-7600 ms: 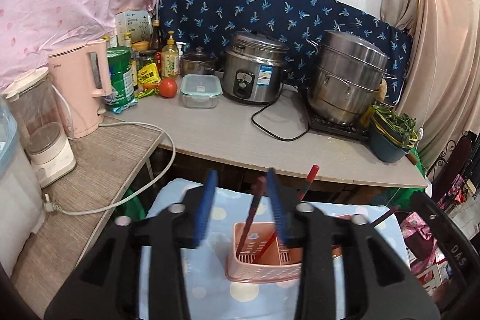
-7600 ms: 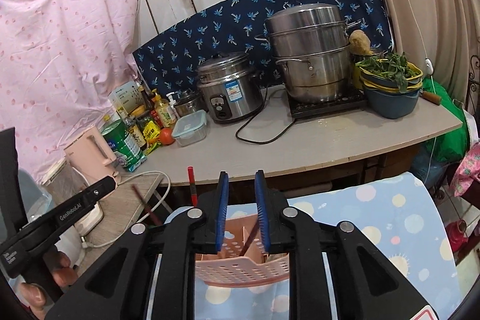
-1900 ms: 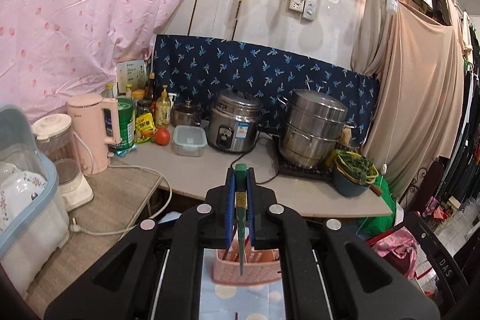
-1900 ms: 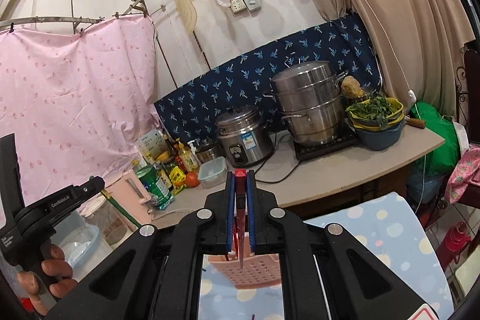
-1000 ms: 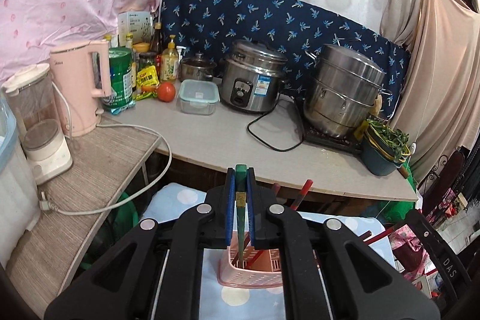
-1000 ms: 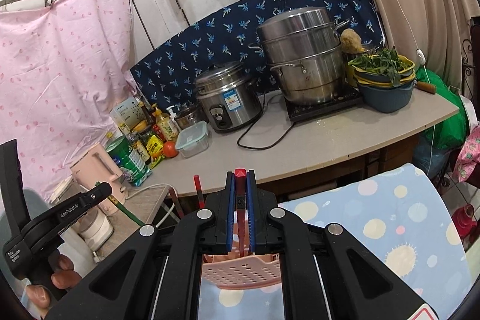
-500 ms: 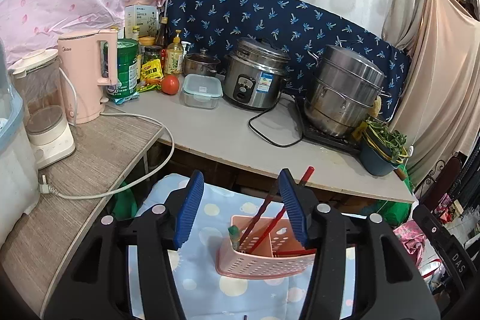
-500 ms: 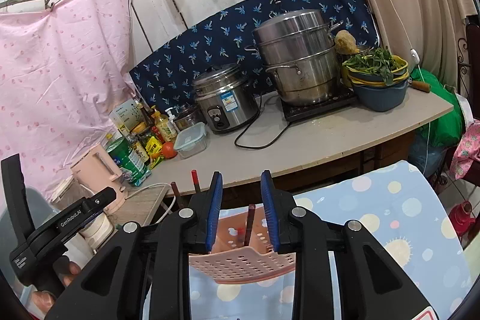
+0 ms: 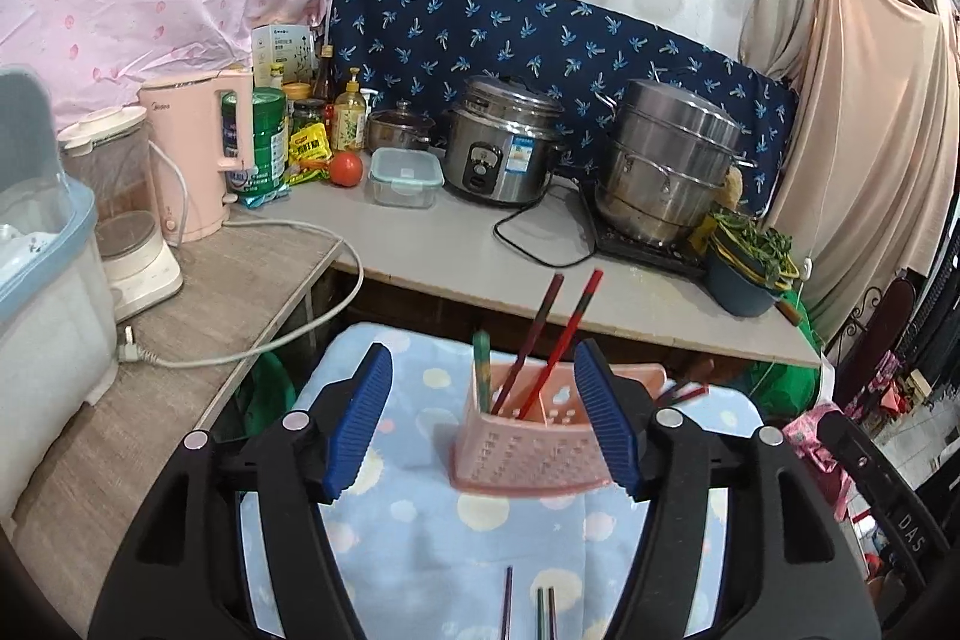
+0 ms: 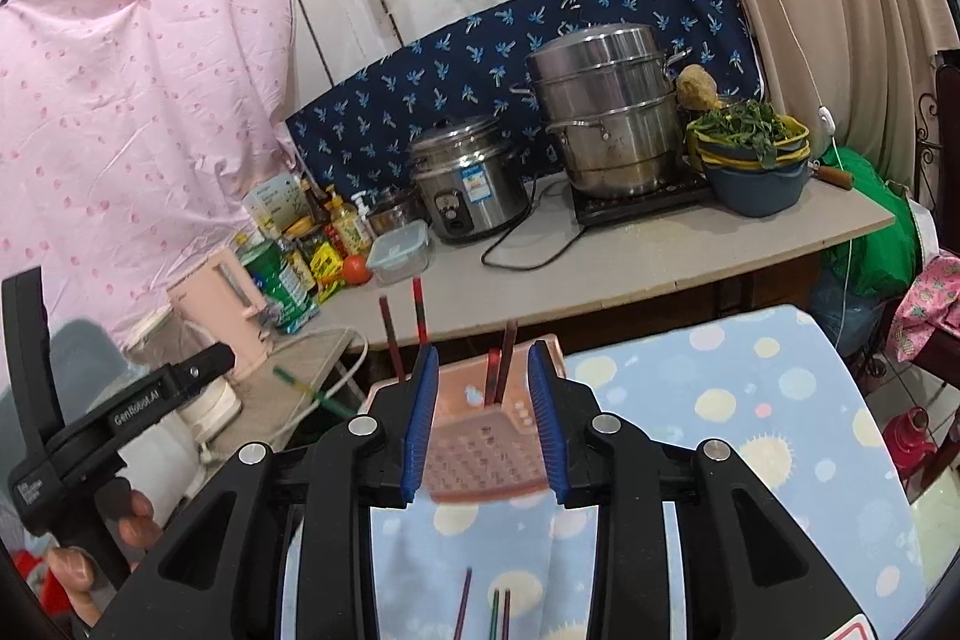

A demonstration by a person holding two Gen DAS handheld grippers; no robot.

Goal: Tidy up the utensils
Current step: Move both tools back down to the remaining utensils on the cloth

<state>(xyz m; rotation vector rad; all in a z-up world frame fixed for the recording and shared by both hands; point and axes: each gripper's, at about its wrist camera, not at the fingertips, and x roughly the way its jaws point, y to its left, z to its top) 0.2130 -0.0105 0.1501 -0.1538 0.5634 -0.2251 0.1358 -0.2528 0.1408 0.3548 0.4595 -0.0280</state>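
Basket: a pink plastic utensil basket with a perforated front wall and partitions stood on the blue cloth, printed with pale dots, that covered the low surface.
Chopsticks in basket: a green chopstick stood nearly upright at the left end; beside it a dark brown chopstick and a red chopstick leaned to the right, their tips well above the rim.
Right-wrist view: a short red chopstick and a dark one stood in a compartment of the basket, seen between the blue pads.
Loose pieces: three thin sticks (a purple one and a green and dark pair) lay flat on the cloth at the lower edge, near the camera.
Left tongs: the left tongs were spread wide, the ribbed blue pads on either side of the basket and holding nothing.
Right tongs: the right tongs stood moderately apart, empty, framing the basket.
Change: a second before, each pair of tongs had been clamped on a chopstick (green in the left, red in the right); both had since let go, and those sticks now stood in the basket.
Background: a grey counter behind carried a steel rice cooker, a stacked steel steamer and a pink kettle.
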